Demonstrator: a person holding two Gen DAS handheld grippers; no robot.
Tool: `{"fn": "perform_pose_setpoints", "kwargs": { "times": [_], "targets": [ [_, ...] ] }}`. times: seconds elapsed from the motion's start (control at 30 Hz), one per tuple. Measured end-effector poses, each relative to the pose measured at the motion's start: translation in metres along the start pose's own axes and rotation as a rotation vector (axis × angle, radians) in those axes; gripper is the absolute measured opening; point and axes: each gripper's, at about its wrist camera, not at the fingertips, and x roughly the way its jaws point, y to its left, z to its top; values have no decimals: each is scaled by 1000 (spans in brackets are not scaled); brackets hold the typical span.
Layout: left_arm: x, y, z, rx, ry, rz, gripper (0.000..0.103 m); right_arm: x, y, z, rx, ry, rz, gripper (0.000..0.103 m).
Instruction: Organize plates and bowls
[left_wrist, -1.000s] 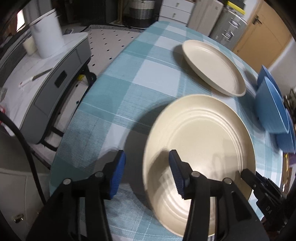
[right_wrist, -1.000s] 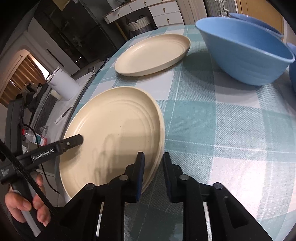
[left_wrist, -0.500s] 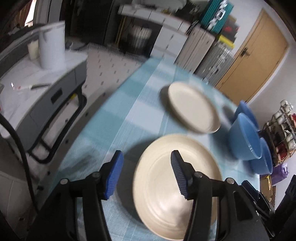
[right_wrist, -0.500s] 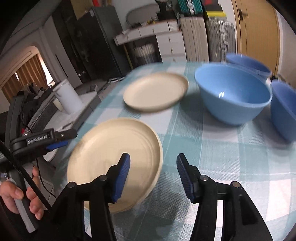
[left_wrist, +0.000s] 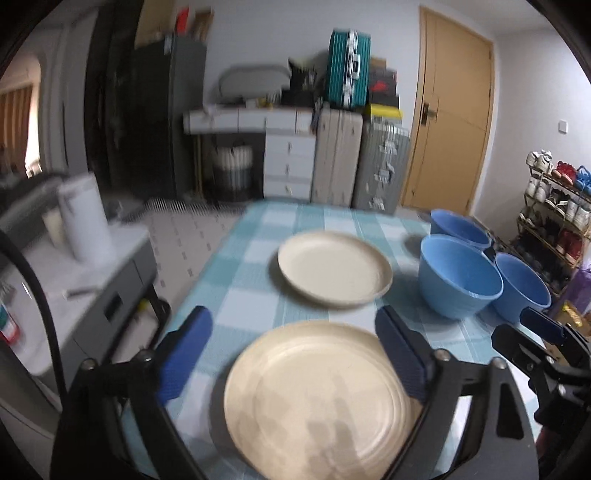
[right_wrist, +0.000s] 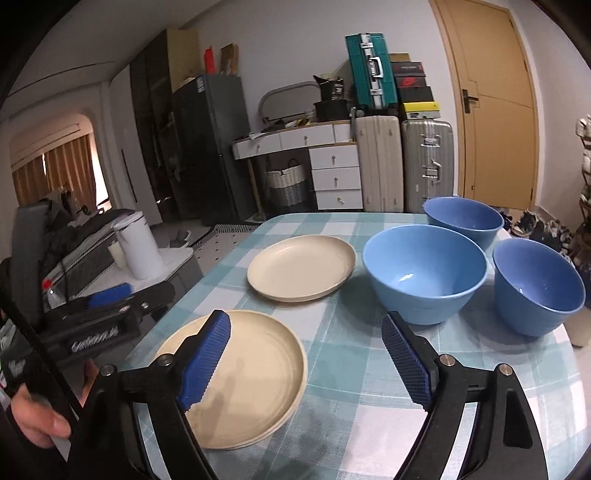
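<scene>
Cream plate stack (right_wrist: 255, 373) hugs the table edge (right_wrist: 155, 332); both hand-held grippers opening, empty.

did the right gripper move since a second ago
Yes. The right gripper has lifted up and back from the near plate, whose rim it clamped before. Its jaws are opening, nothing between them, and the plate lies on the table.

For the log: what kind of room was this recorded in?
Most likely a lived-in home, a dining corner that doubles as storage: a table with a checked cloth, stacked suitcases by the door, a shoe rack and a fridge.
</scene>
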Motion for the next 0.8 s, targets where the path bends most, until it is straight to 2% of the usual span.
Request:
{"fn": "perform_pose_setpoints", "kwargs": {
  "times": [0.03, 0.13, 0.23, 0.33, 0.4, 0.7, 0.8],
  "targets": [
    [-4, -3, 1, 10, -30, 4, 101, -1, -2, 1, 8, -4, -3, 86],
    [-6, -5, 4, 9, -56, 24, 103, -6, -7, 2, 32, -15, -9, 88],
    [-2, -1, 7, -25, -47, 14, 103, -5, -13, 2, 50, -13, -16, 91],
    [3, 5, 7, -56, -28, -19, 103, -4, -16, 1, 61, -4, -27, 100],
    [5, 11, 9, -76, -22, -12, 103, -3, -20, 0, 72, -1, -31, 101],
    [13, 17, 10, -90, 31, -10, 103, -2, -25, -1, 111, 8, 34, 101],
    [8, 19, 14, -95, 13, -30, 103, -4, -26, 4, 127, 9, 86, 101]
  ]
}}
